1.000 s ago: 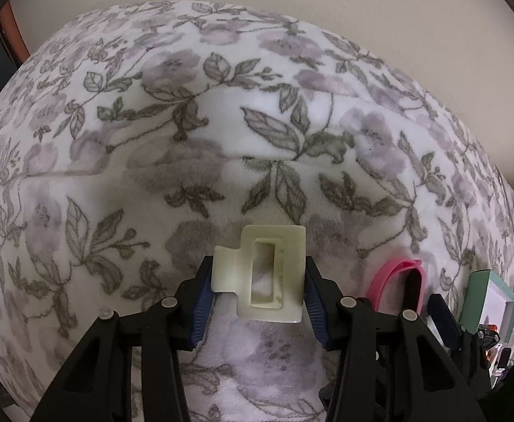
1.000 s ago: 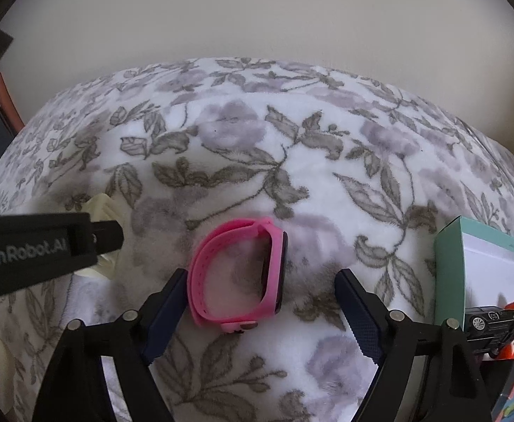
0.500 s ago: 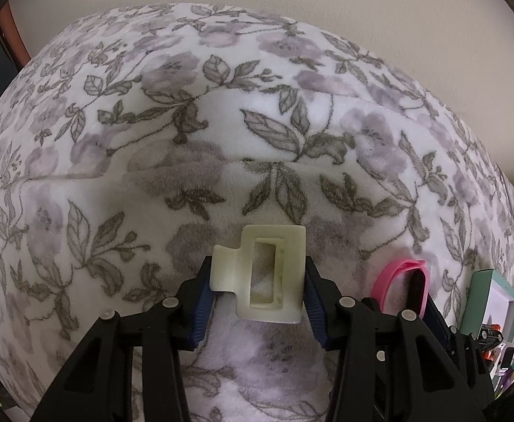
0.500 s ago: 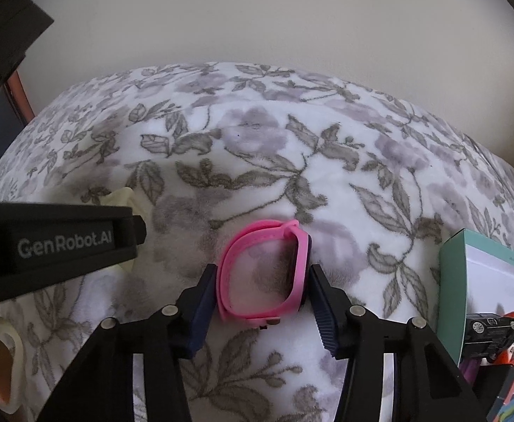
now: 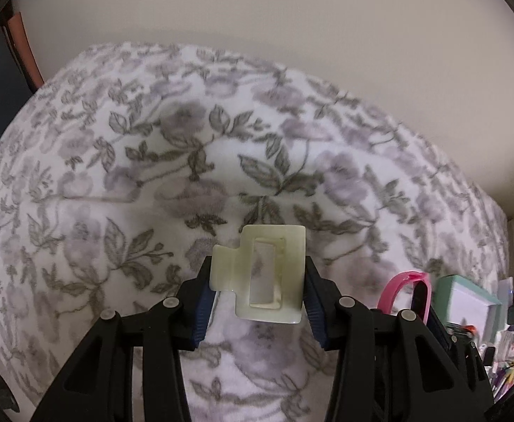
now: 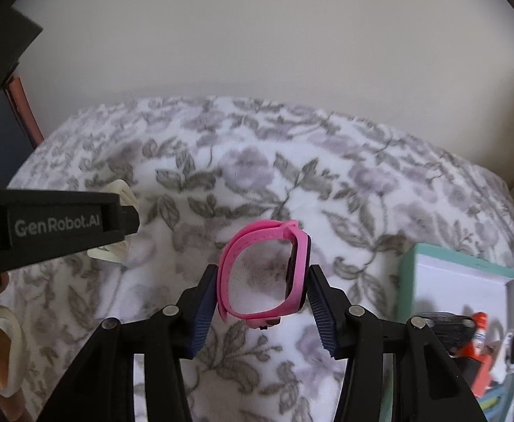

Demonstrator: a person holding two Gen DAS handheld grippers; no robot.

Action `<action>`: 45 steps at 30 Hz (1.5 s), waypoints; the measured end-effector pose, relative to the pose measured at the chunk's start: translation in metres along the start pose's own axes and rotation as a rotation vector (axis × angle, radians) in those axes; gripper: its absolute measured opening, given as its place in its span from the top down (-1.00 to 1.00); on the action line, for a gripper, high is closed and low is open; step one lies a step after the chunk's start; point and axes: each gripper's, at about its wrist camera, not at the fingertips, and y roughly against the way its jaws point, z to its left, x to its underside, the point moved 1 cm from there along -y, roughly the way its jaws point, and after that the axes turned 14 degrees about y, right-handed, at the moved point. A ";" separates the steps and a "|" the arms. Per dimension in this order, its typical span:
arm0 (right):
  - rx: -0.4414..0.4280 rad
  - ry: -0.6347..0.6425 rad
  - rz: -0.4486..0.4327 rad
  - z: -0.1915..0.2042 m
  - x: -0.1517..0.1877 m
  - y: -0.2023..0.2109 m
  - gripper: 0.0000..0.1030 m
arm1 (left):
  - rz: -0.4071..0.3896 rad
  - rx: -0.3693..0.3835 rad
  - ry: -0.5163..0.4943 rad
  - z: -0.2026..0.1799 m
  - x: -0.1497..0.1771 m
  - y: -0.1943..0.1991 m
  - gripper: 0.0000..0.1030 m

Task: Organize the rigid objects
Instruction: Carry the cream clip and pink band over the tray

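My left gripper (image 5: pixel 258 281) is shut on a cream plastic clip (image 5: pixel 267 267) and holds it clear above the floral blanket (image 5: pixel 151 176). In the right wrist view my right gripper (image 6: pixel 262 281) is shut on a pink wristwatch (image 6: pixel 257 242); the pads press on its strap and its dark face. The watch hangs above the blanket. The left wrist view catches the pink wristwatch (image 5: pixel 403 288) at the lower right. The left gripper's black body (image 6: pixel 56 227) crosses the left side of the right wrist view, with the cream clip (image 6: pixel 116 190) peeking out behind it.
An open teal box (image 6: pixel 461 270) with a white inside stands at the right, also seen as the teal box (image 5: pixel 468 292). A small dark toy car (image 6: pixel 443 320) and orange items lie by it. A plain wall rises behind the bed. A cream loop (image 6: pixel 0 348) sits at lower left.
The right gripper closed on the pink watch. Both grippers then rose from the blanket with their objects, so the bed looks farther and more wall shows.
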 end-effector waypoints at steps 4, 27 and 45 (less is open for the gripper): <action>0.015 -0.016 -0.029 -0.009 -0.002 0.032 -0.02 | -0.041 0.036 -0.004 -0.010 0.006 0.035 0.06; 0.138 -0.265 -0.137 -0.110 0.047 0.192 -0.03 | -0.202 0.237 -0.203 -0.065 0.086 0.166 0.06; 0.286 -0.413 -0.113 -0.177 0.137 0.256 -0.04 | -0.180 0.285 -0.522 -0.121 0.199 0.172 0.06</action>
